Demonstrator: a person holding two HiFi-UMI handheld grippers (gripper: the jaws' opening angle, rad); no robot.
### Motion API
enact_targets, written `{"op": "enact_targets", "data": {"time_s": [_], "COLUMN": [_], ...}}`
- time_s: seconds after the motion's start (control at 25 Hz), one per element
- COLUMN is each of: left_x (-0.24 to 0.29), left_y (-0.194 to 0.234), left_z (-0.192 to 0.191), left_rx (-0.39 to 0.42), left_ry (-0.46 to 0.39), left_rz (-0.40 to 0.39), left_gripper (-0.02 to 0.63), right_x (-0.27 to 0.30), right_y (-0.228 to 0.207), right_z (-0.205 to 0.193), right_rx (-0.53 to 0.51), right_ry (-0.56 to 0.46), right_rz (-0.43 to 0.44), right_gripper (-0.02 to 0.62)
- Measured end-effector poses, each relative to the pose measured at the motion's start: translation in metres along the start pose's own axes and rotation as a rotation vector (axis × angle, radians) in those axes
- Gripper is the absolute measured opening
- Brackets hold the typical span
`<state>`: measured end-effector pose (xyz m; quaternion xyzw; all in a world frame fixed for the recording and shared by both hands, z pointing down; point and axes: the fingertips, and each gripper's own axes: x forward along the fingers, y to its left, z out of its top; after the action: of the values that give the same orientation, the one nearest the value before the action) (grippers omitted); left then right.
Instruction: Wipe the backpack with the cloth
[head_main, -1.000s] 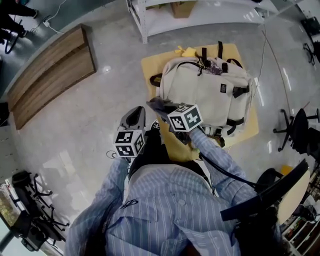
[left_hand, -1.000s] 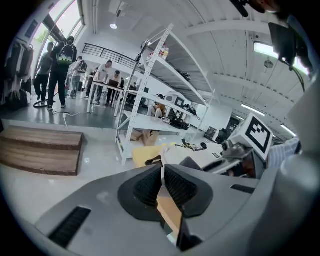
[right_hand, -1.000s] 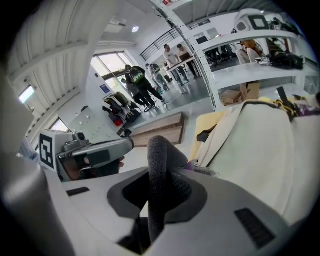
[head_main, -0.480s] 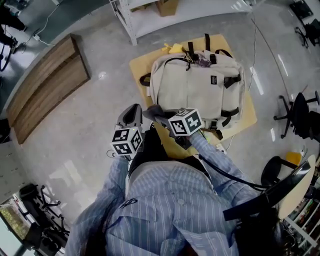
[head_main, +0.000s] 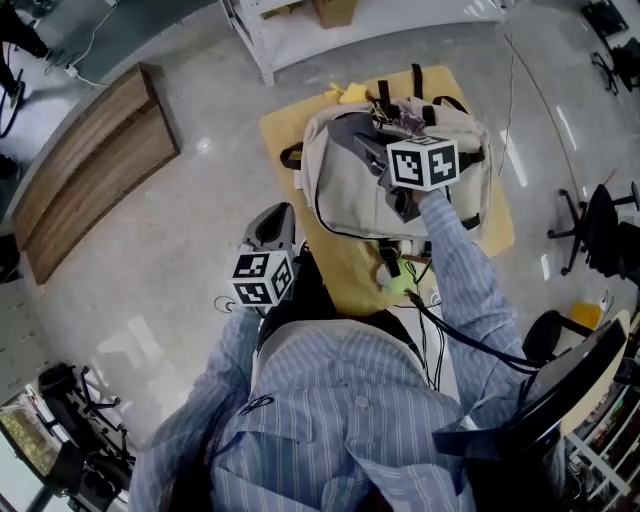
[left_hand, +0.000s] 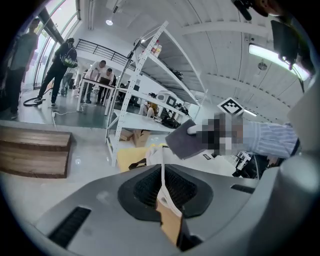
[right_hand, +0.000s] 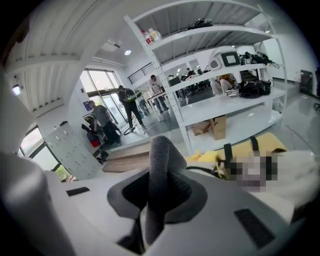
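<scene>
Now right tool (right_hand: 156, 192) pinches cloth (right_hand: 160, 152) over the backpack (head_main: 350, 190); straps (head_main: 415, 82) could snag it loose, left tool (left_hand: 162, 197) closed, idle

The right gripper (head_main: 368, 143), clamped on the cloth (head_main: 347, 128), has travelled toward 12 o'clock, from the 6 o'clock edge of the backpack (head_main: 340, 190) to its top end. The sleeve (head_main: 465, 270) behind it now stretches across the backpack.
</scene>
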<state>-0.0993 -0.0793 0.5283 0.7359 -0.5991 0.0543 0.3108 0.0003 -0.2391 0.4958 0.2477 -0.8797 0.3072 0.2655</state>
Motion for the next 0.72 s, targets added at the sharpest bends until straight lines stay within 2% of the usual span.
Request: {"op": "enact_targets", "data": {"time_s": [0.2, 0.36, 0.56, 0.72], "left_x": [0.006, 0.007, 0.003, 0.002], "left_y": [-0.015, -0.023, -0.017, -0.007], "left_z": [0.006, 0.004, -0.001, 0.002], "left_rx": [-0.003, 0.016, 0.011, 0.009], "left_ry": [-0.009, 0.0, 0.008, 0.003], "left_rz": [-0.033, -0.053, -0.036, -0.016], "left_gripper": [0.021, 0.021, 0.021, 0.021], "right_x": [0.018, 0.029, 0.042, 0.04], "right_y": [-0.053, -0.071, -0.069, -0.05], "right_z": [0.045, 0.062, 0.031, 0.002], "right_rx": [-0.053, -0.076, -0.054, -0.006], "right_ry": [0.007, -0.008, 0.063, 0.074], "right_rz": [-0.11, -0.172, -0.17, -0.132], "right_gripper": [0.054, 0.054, 0.054, 0.054]}}
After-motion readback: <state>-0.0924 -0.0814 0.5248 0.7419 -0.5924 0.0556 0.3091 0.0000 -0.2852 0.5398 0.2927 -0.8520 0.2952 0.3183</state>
